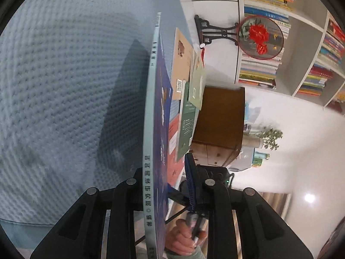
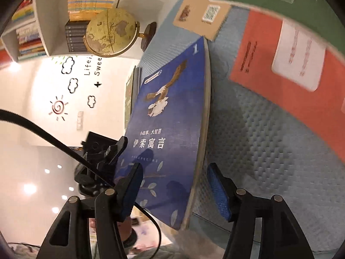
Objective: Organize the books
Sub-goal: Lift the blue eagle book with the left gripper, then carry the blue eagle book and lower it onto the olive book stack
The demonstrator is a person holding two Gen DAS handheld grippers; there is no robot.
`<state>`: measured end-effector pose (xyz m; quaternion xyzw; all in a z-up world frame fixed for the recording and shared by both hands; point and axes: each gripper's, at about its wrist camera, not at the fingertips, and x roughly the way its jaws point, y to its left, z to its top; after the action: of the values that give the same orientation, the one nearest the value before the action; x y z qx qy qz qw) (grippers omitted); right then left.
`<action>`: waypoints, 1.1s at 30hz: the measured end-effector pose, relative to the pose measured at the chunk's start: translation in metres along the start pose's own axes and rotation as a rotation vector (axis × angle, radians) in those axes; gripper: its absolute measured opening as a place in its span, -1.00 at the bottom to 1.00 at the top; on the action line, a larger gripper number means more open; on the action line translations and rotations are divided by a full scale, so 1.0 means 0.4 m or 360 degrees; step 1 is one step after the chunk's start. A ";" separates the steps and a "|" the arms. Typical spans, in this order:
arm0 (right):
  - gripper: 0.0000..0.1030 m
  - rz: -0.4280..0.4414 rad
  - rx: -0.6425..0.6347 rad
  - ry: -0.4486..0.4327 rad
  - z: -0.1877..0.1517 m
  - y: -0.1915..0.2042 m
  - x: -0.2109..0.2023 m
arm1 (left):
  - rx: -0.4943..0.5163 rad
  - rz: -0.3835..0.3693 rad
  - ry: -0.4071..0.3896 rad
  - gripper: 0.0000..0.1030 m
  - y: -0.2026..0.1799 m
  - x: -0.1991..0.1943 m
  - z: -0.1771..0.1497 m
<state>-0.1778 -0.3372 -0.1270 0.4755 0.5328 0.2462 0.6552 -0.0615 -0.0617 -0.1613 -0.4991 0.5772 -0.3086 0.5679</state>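
A: Where's the blue book (image 2: pixel 170 133) now?

B: Standing on edge on the quilted blue counter (image 1: pixel 64 86), near its front edge, with the tan book (image 2: pixel 200 13), green book (image 2: pixel 269 6) and red book (image 2: pixel 286 73) lying flat towards the back. The left gripper (image 1: pixel 166 194) is pinching it near the spine's lower end.

A: And the right gripper (image 2: pixel 174 192)?

B: Spread wide, one finger either side of the book's lower corner, not touching as far as I can tell.

A: How will it handle?

B: Likely light, thin and floppy; the glossy cover may slip. I'd hold near the spine, where it's stiffest.
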 end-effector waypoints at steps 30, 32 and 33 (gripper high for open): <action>-0.43 -0.0790 -0.1026 -0.0218 -0.034 0.459 0.192 | 0.0916 0.0745 -0.0140 -0.59 -0.245 -0.183 0.040; -0.41 -0.0762 -0.1050 -0.0252 -0.023 0.501 0.216 | 0.0941 0.0724 -0.0190 -0.59 -0.270 -0.230 0.068; -0.41 -0.0727 -0.1055 -0.0262 -0.013 0.526 0.233 | 0.0949 0.0713 -0.0222 -0.59 -0.279 -0.265 0.089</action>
<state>-0.1148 -0.1684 0.0161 0.1264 0.4624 0.2140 0.8511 -0.0172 0.0093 -0.0272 -0.1932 0.5168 -0.2965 0.7795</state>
